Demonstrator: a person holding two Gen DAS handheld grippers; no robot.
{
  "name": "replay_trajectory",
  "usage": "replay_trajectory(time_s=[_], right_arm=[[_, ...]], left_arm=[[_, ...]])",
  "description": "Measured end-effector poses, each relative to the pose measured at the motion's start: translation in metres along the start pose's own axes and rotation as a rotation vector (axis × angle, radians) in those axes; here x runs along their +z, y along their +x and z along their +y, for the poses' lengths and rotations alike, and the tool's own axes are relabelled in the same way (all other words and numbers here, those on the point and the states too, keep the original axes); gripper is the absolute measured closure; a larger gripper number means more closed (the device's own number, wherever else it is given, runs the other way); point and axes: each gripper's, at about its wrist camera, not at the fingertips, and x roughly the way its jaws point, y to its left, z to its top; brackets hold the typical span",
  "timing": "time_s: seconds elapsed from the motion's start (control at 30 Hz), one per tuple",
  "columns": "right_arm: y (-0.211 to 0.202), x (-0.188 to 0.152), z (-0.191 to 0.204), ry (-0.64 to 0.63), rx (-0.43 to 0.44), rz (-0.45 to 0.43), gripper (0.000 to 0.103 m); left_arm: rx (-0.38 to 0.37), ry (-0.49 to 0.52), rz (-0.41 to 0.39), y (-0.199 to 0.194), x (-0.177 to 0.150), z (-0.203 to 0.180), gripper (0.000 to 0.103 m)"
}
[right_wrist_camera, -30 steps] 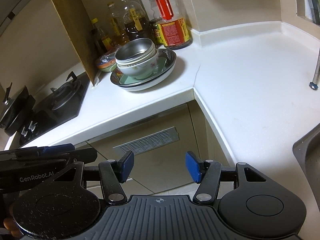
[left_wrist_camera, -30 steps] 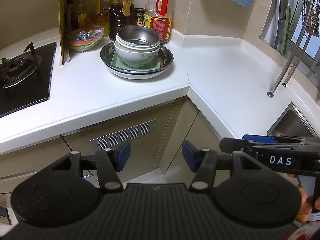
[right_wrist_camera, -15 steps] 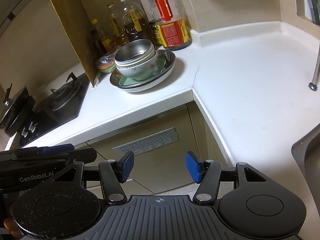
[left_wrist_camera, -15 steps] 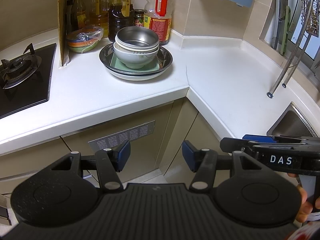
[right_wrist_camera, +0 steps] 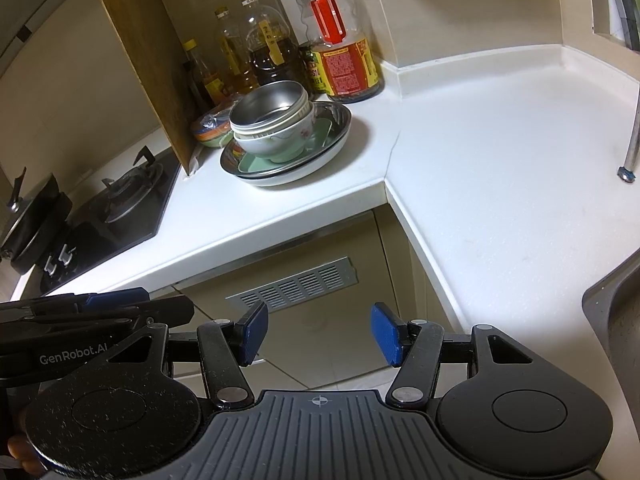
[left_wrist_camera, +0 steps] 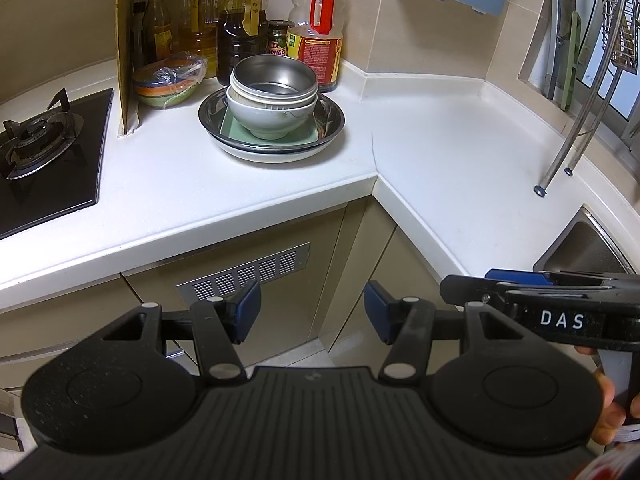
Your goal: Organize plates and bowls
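Note:
A stack of dishes stands on the white counter by the bottles. A steel bowl (left_wrist_camera: 276, 77) (right_wrist_camera: 272, 106) nests on white ceramic bowls (left_wrist_camera: 272, 118) (right_wrist_camera: 280, 140). They sit on a green square plate (left_wrist_camera: 234, 130) (right_wrist_camera: 250, 164) inside a steel dish (left_wrist_camera: 334, 114) (right_wrist_camera: 340, 120) on a white plate (left_wrist_camera: 272, 154) (right_wrist_camera: 288, 176). My left gripper (left_wrist_camera: 312, 312) and right gripper (right_wrist_camera: 318, 334) are open and empty, side by side in front of the counter edge, well short of the stack.
Oil and sauce bottles (left_wrist_camera: 240, 36) (right_wrist_camera: 344, 64) stand behind the stack. Coloured bowls in a plastic bag (left_wrist_camera: 168, 80) sit left of it by a brown board (left_wrist_camera: 125, 48). A gas hob (left_wrist_camera: 36, 140) is at left. A sink (left_wrist_camera: 584, 244) and rack legs (left_wrist_camera: 560, 156) are at right.
Both views have crept slightly toward the counter, so the dish stack sits a little lower in the left wrist view. Both grippers stay open and empty.

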Motion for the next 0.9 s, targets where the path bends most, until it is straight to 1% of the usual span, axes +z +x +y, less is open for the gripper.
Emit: replay_trajectory(time_s=[0.9], right_arm=[[-0.0011, -0.0009, 0.0006, 0.002, 0.0, -0.004, 0.046]], left_arm=[[0.002, 0.002, -0.005, -0.0021, 0.0015, -0.0001, 0.048]])
